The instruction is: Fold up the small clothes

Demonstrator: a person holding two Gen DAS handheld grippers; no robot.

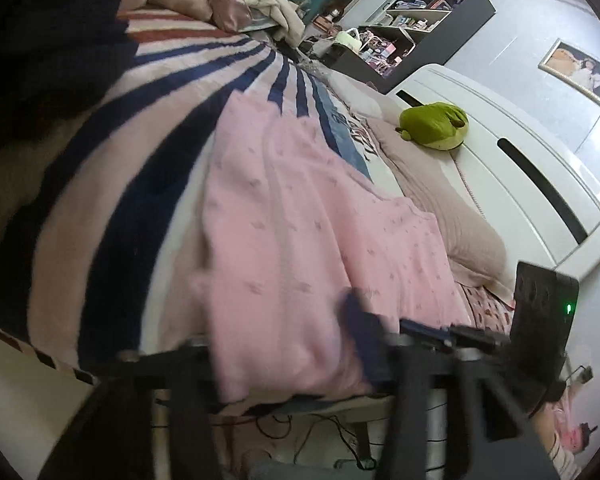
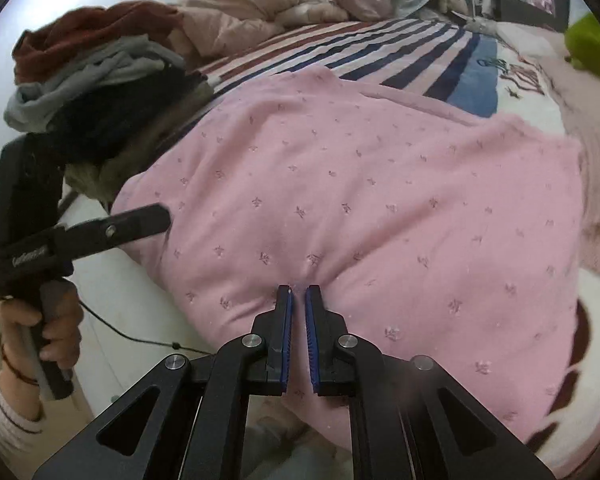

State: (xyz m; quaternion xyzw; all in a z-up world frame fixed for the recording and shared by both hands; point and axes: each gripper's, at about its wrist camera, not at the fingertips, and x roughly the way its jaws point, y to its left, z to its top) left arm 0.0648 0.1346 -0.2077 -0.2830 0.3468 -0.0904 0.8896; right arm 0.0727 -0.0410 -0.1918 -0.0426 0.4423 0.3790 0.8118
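While the striped navy, white and red bed cover (image 2: 380, 46) is carrying the pink patterned knit garment (image 2: 360, 184), the right gripper (image 2: 299, 294) is pinching its near hem, and the left gripper (image 2: 156, 216) is gripping its left edge.

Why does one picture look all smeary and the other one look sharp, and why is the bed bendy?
Left wrist view: motion blur smears the left gripper and the near edge of the pink garment; the green plush stays fairly sharp. Right wrist view: the right gripper is crisp, though the right side looks blurred. Both views: the fisheye lens bends the striped blanket and darkens the corners.
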